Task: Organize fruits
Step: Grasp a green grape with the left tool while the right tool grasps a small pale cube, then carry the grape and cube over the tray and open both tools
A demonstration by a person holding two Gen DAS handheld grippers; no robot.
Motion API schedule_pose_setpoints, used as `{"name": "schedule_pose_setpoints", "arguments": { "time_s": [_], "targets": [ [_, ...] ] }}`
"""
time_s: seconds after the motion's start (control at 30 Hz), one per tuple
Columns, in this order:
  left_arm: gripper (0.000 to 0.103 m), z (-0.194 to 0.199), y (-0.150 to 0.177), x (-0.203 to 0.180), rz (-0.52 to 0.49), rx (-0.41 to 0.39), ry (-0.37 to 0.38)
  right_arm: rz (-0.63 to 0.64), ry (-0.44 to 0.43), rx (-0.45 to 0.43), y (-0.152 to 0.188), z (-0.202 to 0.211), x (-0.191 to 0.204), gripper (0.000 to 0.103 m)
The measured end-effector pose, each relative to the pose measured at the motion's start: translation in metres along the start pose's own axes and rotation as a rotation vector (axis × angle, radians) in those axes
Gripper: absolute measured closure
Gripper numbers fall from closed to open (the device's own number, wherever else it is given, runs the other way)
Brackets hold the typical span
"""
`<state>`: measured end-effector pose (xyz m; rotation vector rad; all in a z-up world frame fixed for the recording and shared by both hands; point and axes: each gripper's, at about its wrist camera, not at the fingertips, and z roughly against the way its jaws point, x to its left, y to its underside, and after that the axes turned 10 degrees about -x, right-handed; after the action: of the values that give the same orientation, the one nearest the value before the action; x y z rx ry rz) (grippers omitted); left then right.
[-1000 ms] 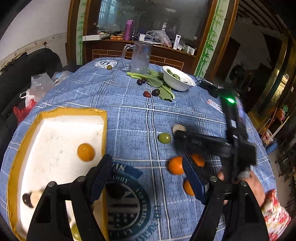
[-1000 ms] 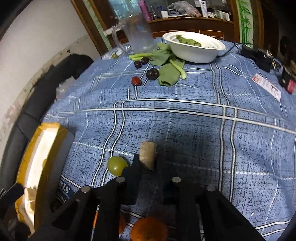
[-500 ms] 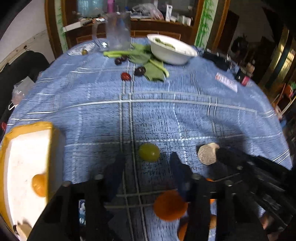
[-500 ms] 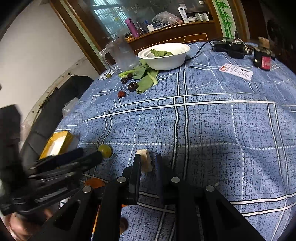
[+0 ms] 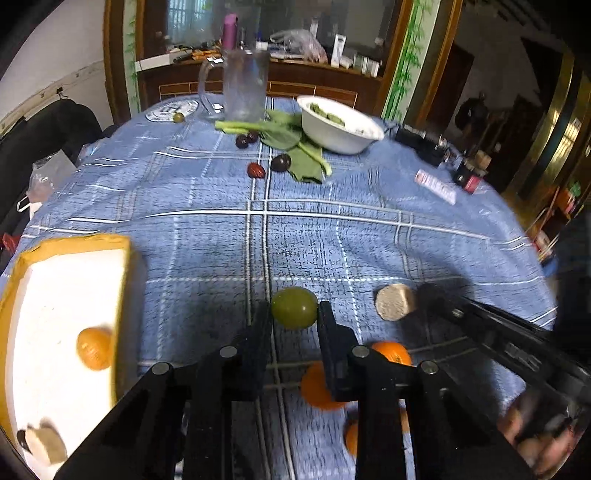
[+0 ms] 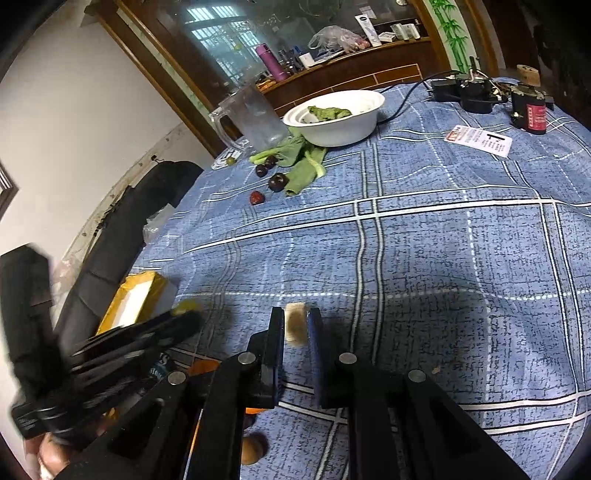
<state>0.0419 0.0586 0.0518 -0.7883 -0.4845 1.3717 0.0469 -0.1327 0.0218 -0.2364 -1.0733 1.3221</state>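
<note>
My left hand-held gripper [image 5: 294,317] pinches a smooth round green fruit [image 5: 294,307] just above the blue checked cloth surface [image 5: 295,236]. My right hand-held gripper [image 6: 296,328] clamps a pale, rough-faced cylindrical chunk [image 6: 296,326]. Glossy oranges [image 5: 392,352] lie close by; another sits in the yellow-rimmed white foam box [image 5: 122,295].

We see dim indoor light, brightest from the window [image 6: 221,33] at eleven o'clock. Dark soft shadows fall on the tablecloth [image 5: 369,243] under both tools. Fisheye bending curves the edges, with black corners. The left gripper [image 6: 177,317] is smeared by motion blur at eight o'clock.
</note>
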Motion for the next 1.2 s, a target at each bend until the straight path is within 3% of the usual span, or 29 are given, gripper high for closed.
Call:
{"name": "schedule_pose_setpoints", "arguments": {
  "time_s": [0.07, 0.17, 0.23, 0.33, 0.37, 0.4, 0.6, 0.73, 1.0, 1.2],
  "targets": [
    [0.079, 0.010, 0.001, 0.004, 0.014, -0.015, 0.003, -0.028, 0.005, 0.005, 0.000, -0.004, -0.006, 0.087],
    [0.079, 0.027, 0.004, 0.011, 0.033, -0.040, 0.005, -0.012, 0.005, 0.023, 0.000, -0.012, -0.005, 0.069],
    [0.079, 0.036, 0.007, 0.013, 0.036, -0.055, -0.002, 0.008, 0.009, 0.028, 0.001, -0.018, 0.000, 0.062],
    [0.079, 0.050, 0.014, 0.017, 0.041, -0.080, -0.020, 0.041, 0.039, 0.054, 0.004, -0.030, 0.006, 0.065],
    [0.079, 0.055, 0.017, 0.021, 0.053, -0.086, -0.023, 0.059, 0.054, 0.054, 0.005, -0.032, 0.009, 0.082],
    [0.079, 0.058, 0.019, 0.024, 0.063, -0.088, -0.023, 0.068, 0.054, 0.063, 0.006, -0.033, 0.009, 0.087],
    [0.079, 0.085, 0.029, 0.069, 0.146, -0.115, -0.084, 0.074, 0.074, 0.025, 0.005, -0.016, 0.018, 0.087],
    [0.079, 0.097, 0.034, 0.113, 0.224, -0.126, -0.145, 0.090, 0.022, 0.018, 0.008, 0.000, 0.043, 0.087],
    [0.079, 0.100, 0.045, 0.186, 0.331, -0.083, -0.251, 0.221, -0.152, 0.122, 0.034, -0.012, 0.146, 0.086],
    [0.078, 0.104, 0.054, 0.204, 0.386, -0.074, -0.216, 0.340, -0.220, 0.191, 0.071, -0.033, 0.215, 0.086]
  ]
}}
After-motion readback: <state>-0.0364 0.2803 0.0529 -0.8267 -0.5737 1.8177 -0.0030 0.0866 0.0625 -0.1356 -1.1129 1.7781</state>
